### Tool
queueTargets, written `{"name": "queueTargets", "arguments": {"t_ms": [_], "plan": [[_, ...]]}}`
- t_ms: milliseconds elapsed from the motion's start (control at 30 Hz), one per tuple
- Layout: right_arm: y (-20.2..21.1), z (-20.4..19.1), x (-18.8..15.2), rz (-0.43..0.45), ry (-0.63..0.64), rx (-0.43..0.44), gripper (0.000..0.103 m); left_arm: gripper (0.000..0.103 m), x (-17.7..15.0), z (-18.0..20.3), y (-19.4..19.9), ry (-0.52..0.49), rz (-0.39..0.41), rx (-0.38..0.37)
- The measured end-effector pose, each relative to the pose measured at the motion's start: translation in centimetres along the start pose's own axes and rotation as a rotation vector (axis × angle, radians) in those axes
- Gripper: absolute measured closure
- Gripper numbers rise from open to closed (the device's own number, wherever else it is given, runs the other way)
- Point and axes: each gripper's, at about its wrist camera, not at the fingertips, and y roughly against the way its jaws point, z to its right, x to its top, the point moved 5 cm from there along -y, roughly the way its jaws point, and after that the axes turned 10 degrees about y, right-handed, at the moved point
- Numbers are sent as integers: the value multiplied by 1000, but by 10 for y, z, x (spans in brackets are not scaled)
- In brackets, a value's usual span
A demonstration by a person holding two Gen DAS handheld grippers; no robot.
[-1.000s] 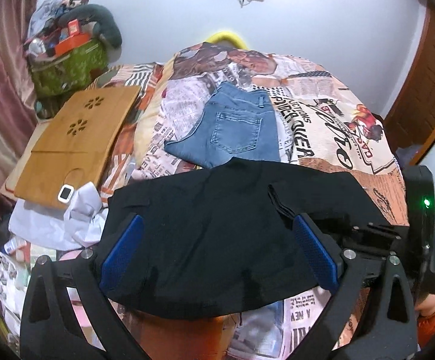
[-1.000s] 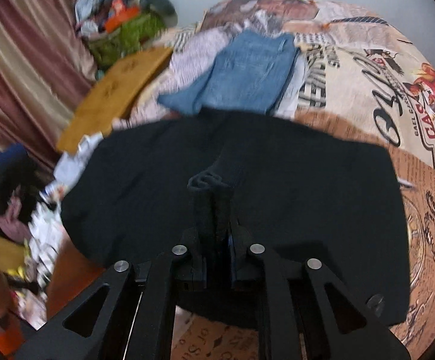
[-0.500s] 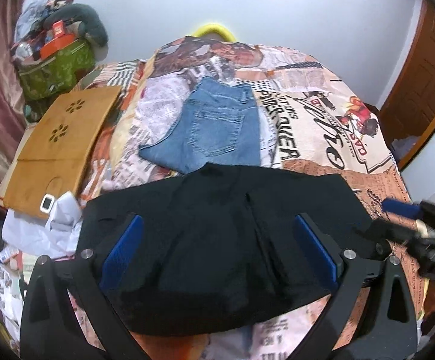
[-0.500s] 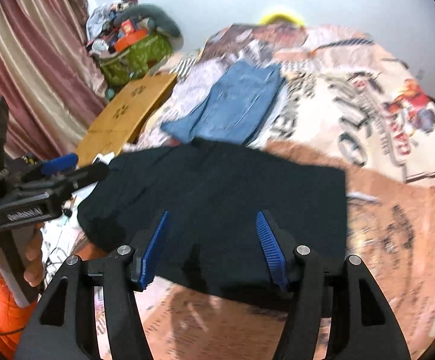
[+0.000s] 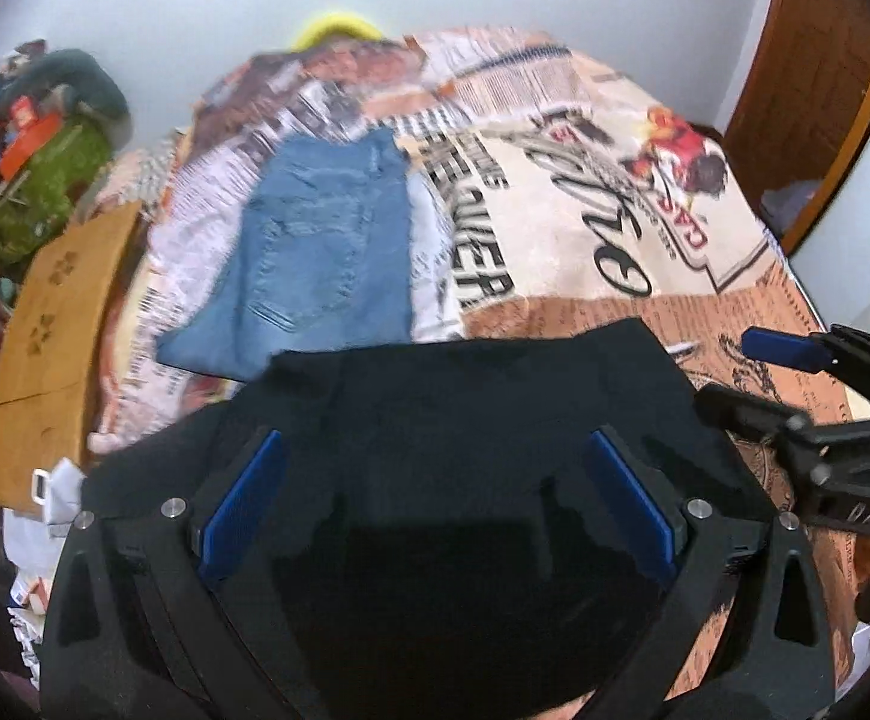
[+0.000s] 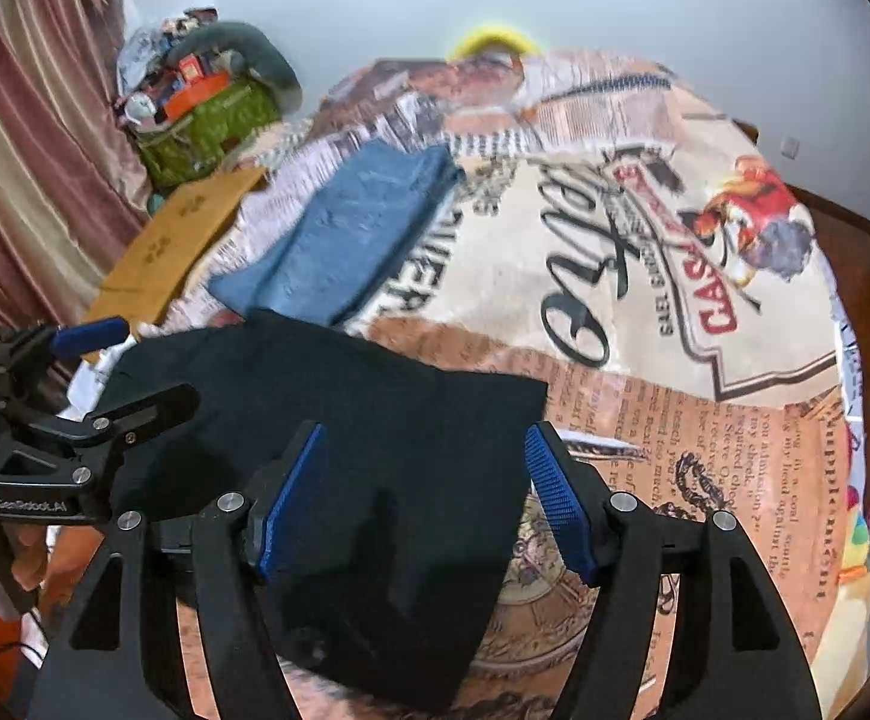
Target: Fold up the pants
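Observation:
Folded black pants point(image 5: 465, 420) lie flat on the near part of the bed; they also show in the right wrist view point(image 6: 375, 420). My left gripper point(image 5: 435, 504) is open and empty above their near edge. My right gripper point(image 6: 423, 504) is open and empty above their right part. Each gripper shows in the other's view: the right one point(image 5: 783, 384) at the pants' right edge, the left one point(image 6: 123, 366) at their left edge. Folded blue jeans point(image 5: 315, 264) lie farther back on the bed, also seen in the right wrist view point(image 6: 351, 246).
The bed has a newspaper-print cover point(image 6: 645, 240). A wooden lap board point(image 5: 51, 330) lies at the left, with white cloth point(image 5: 45, 516) below it. A green bag with clutter point(image 6: 207, 120) stands at the back left. A wooden door point(image 5: 807, 72) is at the right.
My right gripper opened and let go of the black pants, then drew back to the right. The pants dropped flat. My left gripper stayed open and lifted away slightly.

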Motion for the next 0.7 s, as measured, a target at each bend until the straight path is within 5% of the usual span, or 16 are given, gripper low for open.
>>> {"name": "queueTargets", "arguments": {"t_ms": [267, 700], "plan": [[-38, 12, -27, -95, 4, 16, 38, 2, -22, 1, -63, -2, -163, 59], [-20, 15, -61, -119, -27, 23, 38, 2, -39, -3, -48, 29, -146, 70]]}}
